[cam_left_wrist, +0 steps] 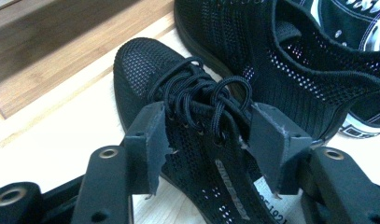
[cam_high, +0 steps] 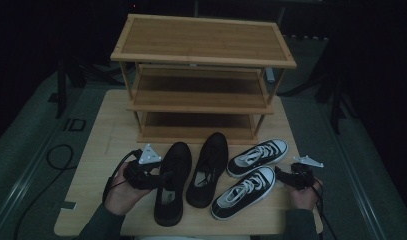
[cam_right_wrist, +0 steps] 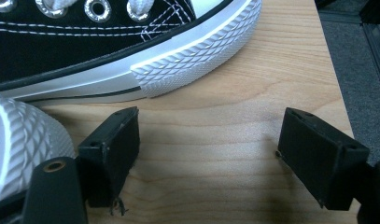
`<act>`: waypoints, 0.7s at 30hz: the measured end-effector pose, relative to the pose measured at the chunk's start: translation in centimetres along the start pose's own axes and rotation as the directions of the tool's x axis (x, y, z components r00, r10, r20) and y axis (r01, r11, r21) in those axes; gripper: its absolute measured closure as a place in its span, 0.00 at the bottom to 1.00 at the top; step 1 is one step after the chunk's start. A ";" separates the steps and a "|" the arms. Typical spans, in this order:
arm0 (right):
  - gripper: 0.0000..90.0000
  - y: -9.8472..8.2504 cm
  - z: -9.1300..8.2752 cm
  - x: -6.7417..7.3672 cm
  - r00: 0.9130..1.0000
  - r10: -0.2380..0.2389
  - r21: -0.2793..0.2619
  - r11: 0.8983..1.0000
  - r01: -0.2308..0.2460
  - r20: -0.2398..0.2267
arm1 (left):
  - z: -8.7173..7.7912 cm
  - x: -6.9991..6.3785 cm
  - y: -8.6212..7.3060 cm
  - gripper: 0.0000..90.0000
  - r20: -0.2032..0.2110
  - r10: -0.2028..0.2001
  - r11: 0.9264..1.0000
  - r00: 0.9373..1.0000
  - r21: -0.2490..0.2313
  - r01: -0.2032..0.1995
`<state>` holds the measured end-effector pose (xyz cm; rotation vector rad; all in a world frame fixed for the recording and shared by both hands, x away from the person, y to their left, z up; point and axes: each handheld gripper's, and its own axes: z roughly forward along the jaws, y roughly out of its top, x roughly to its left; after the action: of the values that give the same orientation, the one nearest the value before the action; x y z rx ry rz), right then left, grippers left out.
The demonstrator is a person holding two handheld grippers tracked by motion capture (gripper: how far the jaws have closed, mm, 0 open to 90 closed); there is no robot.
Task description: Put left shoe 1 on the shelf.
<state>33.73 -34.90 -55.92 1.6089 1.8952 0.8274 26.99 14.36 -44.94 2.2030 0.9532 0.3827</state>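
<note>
Four shoes in a row on the wooden table [cam_high: 91, 150], in front of the three-tier shoe rack [cam_high: 203, 40]. Left gripper [cam_high: 158, 176] spread wide over the left black mesh shoe [cam_high: 172, 180], jaws astride the laced throat (pads look just clear of the mesh, contact hard to rule out). Right gripper [cam_high: 280, 174] also wide open, bare wood between its jaws, beside the toe of the near sneaker [cam_high: 243, 192]. Risk from here: closing on the black laces [cam_left_wrist: 201, 100] alone, so the shoe swings or slips on lifting; snagging on the torn pad edges; knocking the neighbouring black shoe [cam_high: 208, 167], just alongside; clipping a shelf edge at the rack.
</note>
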 end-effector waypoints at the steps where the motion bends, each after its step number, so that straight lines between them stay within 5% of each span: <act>1: 0.23 0.0 0.0 0.0 1.000 0.000 0.000 1.000 0.000 0.000 | 0.0 0.0 0.0 0.51 0.000 0.000 1.000 1.000 0.000 0.000; 21: 0.23 0.0 0.0 0.0 1.000 0.001 0.000 1.000 -0.001 0.000 | 0.9 -0.6 -1.4 0.57 0.007 0.010 0.996 1.000 0.089 -0.010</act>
<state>33.73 -34.89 -55.92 1.6100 1.8948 0.8274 26.31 14.19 -46.59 2.2889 0.9733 0.3432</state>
